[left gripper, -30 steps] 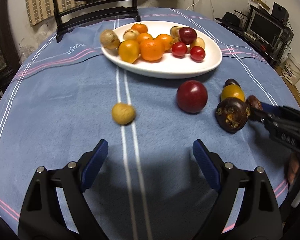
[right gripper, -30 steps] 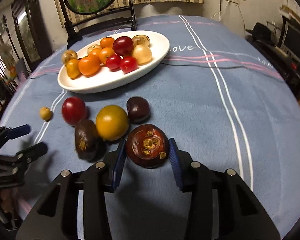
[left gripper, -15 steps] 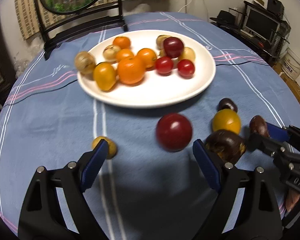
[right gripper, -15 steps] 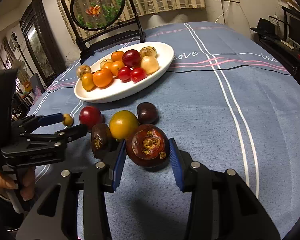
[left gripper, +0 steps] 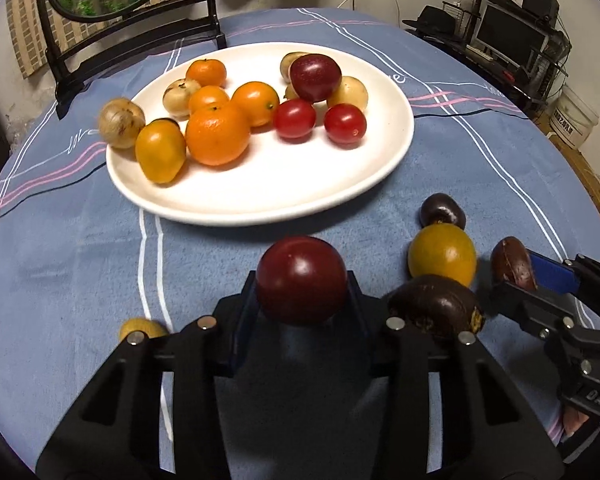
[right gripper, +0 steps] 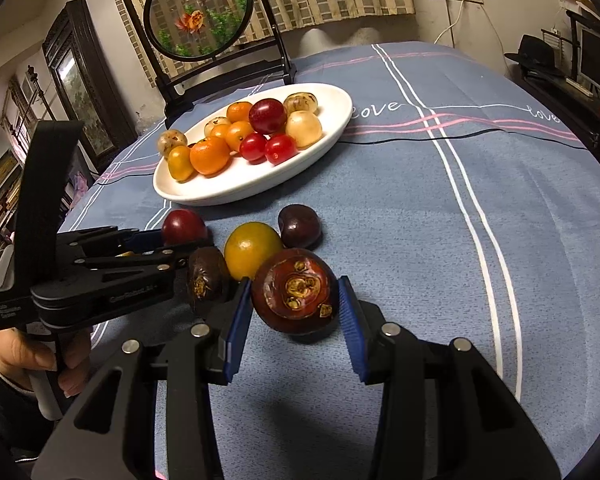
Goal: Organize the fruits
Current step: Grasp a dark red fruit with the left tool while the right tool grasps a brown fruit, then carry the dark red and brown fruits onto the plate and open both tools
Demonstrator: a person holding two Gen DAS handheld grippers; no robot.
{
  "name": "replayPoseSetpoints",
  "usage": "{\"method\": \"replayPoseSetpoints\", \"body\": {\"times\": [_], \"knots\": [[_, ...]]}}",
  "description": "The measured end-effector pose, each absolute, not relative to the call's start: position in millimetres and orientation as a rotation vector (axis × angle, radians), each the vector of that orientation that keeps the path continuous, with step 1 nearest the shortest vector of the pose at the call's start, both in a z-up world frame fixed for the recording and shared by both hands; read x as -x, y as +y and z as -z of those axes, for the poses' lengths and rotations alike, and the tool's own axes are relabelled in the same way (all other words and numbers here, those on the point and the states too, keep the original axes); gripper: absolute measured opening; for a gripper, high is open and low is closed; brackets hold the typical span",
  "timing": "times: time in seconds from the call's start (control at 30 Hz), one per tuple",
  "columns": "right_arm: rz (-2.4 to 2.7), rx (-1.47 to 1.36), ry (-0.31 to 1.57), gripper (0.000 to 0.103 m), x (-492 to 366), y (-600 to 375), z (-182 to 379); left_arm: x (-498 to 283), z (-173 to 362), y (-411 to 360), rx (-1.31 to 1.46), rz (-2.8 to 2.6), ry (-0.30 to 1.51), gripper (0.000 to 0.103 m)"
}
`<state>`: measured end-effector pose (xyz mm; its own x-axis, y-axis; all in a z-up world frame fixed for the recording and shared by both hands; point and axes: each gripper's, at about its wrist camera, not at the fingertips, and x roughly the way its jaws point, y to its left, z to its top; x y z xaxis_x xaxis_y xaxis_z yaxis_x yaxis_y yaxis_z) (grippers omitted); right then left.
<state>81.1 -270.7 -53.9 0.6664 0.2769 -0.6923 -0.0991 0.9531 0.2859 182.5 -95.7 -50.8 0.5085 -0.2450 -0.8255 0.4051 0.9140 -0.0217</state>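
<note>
Crowded near edge of blue-clothed worktop [right gripper: 440, 220]: yellow fruit [right gripper: 253, 249], small dark fruit [right gripper: 300, 226] behind it, dark oblong fruit [right gripper: 207, 276] to its left, all bunched tight. Small tan fruit [left gripper: 141, 327] sits left, half hidden by left gripper [left gripper: 302, 300] frame. White plate [left gripper: 260, 192] farther back holds oranges, red tomatoes, tan fruits. Left gripper clenched on glossy dark red plum [left gripper: 301, 280], near side of plate. Right gripper [right gripper: 296, 312] clamps brown-red mangosteen [right gripper: 295, 291], round, scarred yellowish end facing camera, right of the bunch.
</note>
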Motion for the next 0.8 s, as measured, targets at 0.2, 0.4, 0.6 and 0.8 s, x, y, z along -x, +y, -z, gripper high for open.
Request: {"method": "replayPoseSetpoints", "body": {"times": [0.2,0.4,0.6,0.8], "knots": [[-0.201,-0.231,0.822,0.043,-81.4,-270.8,54.6,-168.8,41.1,-82.6,-0.159,0.388,0.94,0.042],[-0.162,-0.18,0.822,0.043,-83.5,-265.1,51.5,-158.7,23.8,-68.2,-0.159,0.382,0.9,0.042],[-0.156,-0.121,0.785,0.043,-96.2,-258.5,28.6,-169.8,-1.0,-58.1,-0.168,0.366,0.844,0.042],[-0.169,-0.083,0.71,0.043,-116.9,-253.8,-7.0,-194.9,-12.4,-62.3,-0.145,0.374,0.841,0.043]]}}
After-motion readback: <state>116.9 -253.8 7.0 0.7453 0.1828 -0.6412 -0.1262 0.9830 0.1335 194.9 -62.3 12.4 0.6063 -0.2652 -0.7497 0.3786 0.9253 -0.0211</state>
